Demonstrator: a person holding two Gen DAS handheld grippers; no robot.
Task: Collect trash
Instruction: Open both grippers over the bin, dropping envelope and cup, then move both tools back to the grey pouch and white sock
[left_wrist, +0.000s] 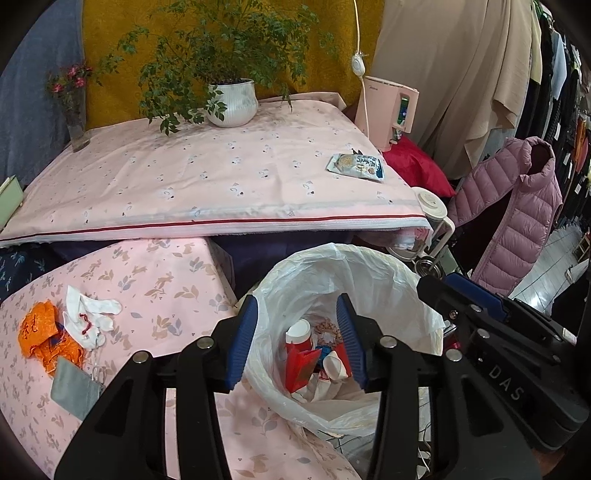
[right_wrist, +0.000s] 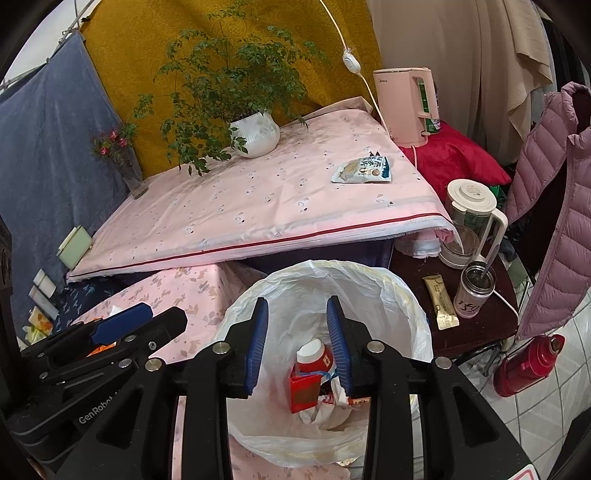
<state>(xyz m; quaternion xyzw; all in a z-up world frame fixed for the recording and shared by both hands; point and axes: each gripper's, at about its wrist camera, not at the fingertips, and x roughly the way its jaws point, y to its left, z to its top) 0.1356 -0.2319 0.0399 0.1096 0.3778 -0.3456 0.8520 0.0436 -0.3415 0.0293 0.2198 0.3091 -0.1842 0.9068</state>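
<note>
Progress, judged from how things lie: partly done. The white plastic-lined trash bin (left_wrist: 343, 291) sits below both grippers and already holds a red-and-white paper cup (right_wrist: 314, 356), a flat red carton (right_wrist: 304, 391) and crumpled white paper.

Still out, largest first:
- crumpled orange plastic bag (left_wrist: 46, 338) on the lower pink rabbit-print surface (left_wrist: 162, 280)
- white tissue wad with red marks (left_wrist: 88, 317), touching the bag
- blue-and-white snack wrapper (right_wrist: 364, 170) on the upper pink surface (right_wrist: 229, 199)
- gold sachet (right_wrist: 439, 302) on the dark side stool, possibly trash

Left gripper (left_wrist: 295, 339): fingers partly apart, nothing between them. Right gripper (right_wrist: 297, 343): the same, empty over the bin.

Hard to make out: the bin's bottom layer, a woven ring-shaped item beside the cup, and a grey flat piece under the orange bag.
</note>
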